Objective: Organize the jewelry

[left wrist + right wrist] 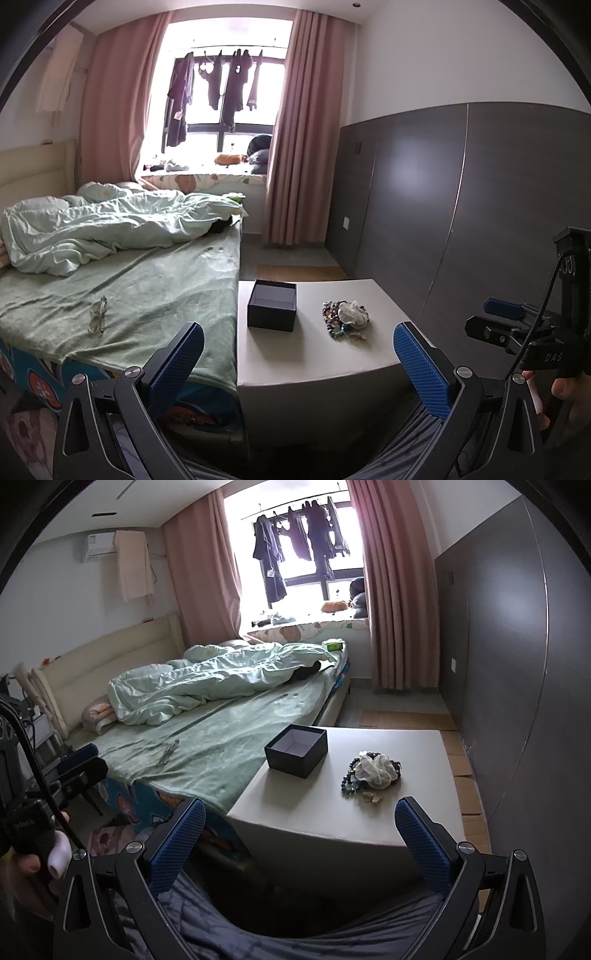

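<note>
A small dark box [272, 304] [296, 752] with no lid stands on the white table [303, 354] [332, 812], its inside bare. To its right lies a heap of beaded jewelry [340, 321] [356, 781] with a pale fabric scrunchie [352, 314] [376, 771] on top. My left gripper [298, 345] is open, held short of the table's near edge. My right gripper [300, 823] is open too, also short of the table, with nothing between its fingers. The right gripper [498, 314] shows at the right edge of the left wrist view.
A bed with a green sheet [140, 291] [221, 746] and a rumpled duvet adjoins the table's left side. Eyeglasses [99, 314] [168, 751] lie on the sheet. A grey panelled wall [461, 206] runs along the right. Grey clothing of the person [295, 923] fills the bottom.
</note>
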{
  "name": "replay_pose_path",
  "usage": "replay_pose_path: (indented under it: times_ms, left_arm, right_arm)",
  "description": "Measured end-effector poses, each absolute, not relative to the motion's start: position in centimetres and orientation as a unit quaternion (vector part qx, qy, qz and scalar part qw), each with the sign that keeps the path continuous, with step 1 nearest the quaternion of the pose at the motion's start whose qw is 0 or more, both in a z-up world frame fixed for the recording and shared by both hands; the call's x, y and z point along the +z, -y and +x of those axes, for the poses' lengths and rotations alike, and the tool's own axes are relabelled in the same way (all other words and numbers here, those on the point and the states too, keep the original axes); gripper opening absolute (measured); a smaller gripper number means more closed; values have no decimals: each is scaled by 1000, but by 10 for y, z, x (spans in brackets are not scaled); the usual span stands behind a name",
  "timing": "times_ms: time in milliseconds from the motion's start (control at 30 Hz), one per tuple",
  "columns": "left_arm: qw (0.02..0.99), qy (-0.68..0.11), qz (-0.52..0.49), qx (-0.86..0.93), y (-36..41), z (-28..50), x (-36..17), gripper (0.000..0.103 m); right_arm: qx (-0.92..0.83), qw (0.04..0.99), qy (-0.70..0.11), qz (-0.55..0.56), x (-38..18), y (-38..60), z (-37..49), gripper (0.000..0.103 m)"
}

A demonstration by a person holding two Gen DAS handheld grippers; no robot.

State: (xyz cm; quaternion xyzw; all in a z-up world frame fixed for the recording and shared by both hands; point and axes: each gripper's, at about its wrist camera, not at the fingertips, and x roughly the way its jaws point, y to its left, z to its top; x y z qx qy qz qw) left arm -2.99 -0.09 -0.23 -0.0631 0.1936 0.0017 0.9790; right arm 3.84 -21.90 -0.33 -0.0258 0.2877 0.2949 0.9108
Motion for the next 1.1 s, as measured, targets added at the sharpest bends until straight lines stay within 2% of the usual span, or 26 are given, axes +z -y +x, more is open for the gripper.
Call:
replay_pose_path:
  times_ms: [733, 1100]
  left_arm:
    - [966, -244, -86, -8, -1, 13, -36, 103]
    - [953, -292, -76, -29, 8, 71, -59, 103]
  right_arm:
    - [233, 927, -293, -35, -45, 218, 67, 103]
    - [160, 925, -345, -8, -85, 247, 107, 103]
